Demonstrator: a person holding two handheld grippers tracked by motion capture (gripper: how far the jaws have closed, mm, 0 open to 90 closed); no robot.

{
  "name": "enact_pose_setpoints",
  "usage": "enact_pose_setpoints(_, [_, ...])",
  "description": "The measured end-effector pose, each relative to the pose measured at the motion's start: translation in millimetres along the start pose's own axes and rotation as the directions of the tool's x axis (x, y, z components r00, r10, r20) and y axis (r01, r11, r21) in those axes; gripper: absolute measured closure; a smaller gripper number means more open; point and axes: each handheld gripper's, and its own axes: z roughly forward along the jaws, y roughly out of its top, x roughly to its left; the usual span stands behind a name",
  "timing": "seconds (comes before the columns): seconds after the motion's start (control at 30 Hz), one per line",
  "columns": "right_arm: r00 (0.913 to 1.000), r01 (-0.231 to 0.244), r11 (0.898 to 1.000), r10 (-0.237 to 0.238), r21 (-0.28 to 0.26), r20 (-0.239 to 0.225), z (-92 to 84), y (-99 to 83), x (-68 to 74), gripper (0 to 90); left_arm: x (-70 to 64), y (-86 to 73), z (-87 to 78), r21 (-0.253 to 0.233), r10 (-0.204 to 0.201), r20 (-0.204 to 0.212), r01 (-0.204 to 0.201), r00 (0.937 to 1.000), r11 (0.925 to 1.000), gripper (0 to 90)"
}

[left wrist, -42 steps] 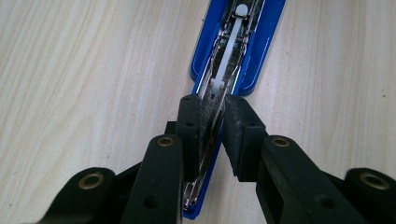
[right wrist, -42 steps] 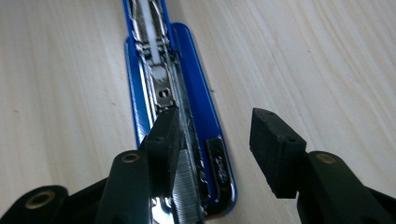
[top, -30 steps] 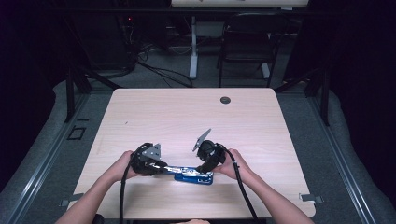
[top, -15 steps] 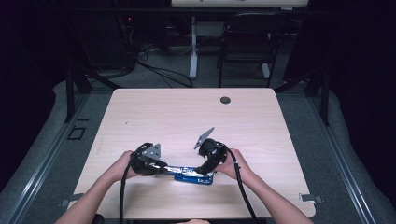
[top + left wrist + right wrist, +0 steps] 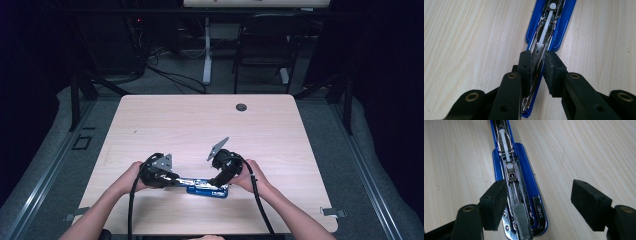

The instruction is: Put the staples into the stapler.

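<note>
High view: blue stapler [image 5: 207, 188] lying near the table's [image 5: 200, 125] front edge, long axis running left to right, between left gripper [image 5: 176, 179] and right gripper [image 5: 216, 181].

Left gripper view: stapler [image 5: 549, 27] opened up, long axis stretching away from the camera, tilted slightly right; metal magazine clamped edge-on between the gripper's [image 5: 536, 65] pads.

Right gripper view: stapler [image 5: 516, 187] open, staple strip at the near end, white pusher further along. Gripper [image 5: 539, 200] released, jaws just closing in yet wide apart; left pad beside the magazine, contact not discernible; right pad well clear.
</note>
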Motion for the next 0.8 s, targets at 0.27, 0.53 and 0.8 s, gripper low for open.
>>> enact_pose_setpoints(0.27, [0.9999,0.013,1.0,-0.013,-0.02,-0.009,1.5,3.3,6.6,66.1,-1.3,0.7,-0.3,0.002,0.001,-0.014,-0.001,0.9999,1.0,73.8])
enact_pose_setpoints(0.53, [0.9981,0.061,0.997,-0.061,-0.053,-0.009,10.4,15.7,20.4,86.2,-0.5,0.3,-0.2,-0.006,-0.002,-0.004,0.002,1.0,1.0,72.1])
enact_pose_setpoints(0.8, [0.998,0.053,0.997,-0.054,-0.047,-0.031,15.1,13.9,21.9,90.0,-0.4,-0.4,-1.4,-0.01,-0.005,0.013,0.005,0.9999,0.9999,67.6])
